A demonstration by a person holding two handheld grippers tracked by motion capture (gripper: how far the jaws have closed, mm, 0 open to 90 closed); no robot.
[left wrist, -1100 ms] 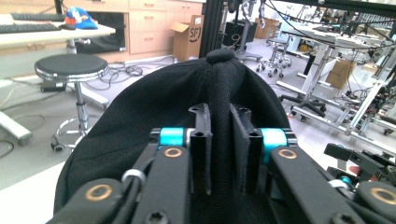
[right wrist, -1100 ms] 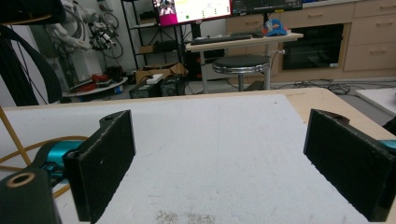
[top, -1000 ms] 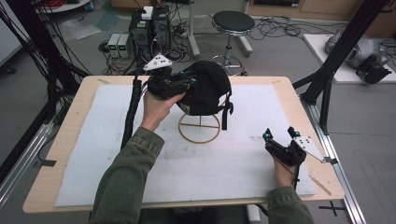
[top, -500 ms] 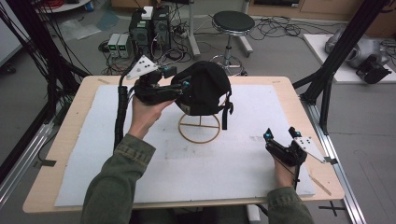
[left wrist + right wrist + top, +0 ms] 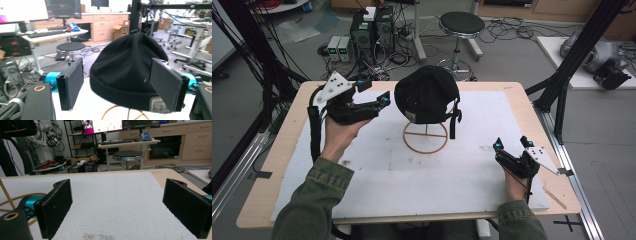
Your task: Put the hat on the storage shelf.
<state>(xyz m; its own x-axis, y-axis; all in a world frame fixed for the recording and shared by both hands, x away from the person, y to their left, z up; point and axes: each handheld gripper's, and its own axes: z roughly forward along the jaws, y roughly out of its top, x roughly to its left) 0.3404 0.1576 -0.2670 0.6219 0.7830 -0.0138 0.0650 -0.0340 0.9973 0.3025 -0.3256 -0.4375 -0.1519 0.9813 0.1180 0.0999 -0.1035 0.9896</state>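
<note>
A black cap [image 5: 427, 94] sits on top of a wooden wire-like stand [image 5: 426, 137], a ring base with thin uprights, near the middle of a white foam-covered table [image 5: 377, 185], slightly toward the far edge. The left gripper [image 5: 377, 91], held in the person's left hand [image 5: 339, 132], hovers just to the left of the cap at about the cap's height and points toward it across the table. Its jaws have just been opening and now stand wide apart with nothing pressed between them; in the left gripper view the cap [image 5: 127, 72] is framed between the two black pads [image 5: 75, 80] but lies a little beyond them, not touched. The right gripper [image 5: 511, 144] rests low near the table's front right corner, well apart from the cap, its jaws also spread wide and empty over bare foam, as the right gripper view shows. So the left gripper is much the nearer one, and any further handling of the cap would likely come from that side. The cap's brim cannot be made out; a strap hangs down its right side. The stand's upper part is hidden under the cap, so how the cap is seated cannot be told.
</note>
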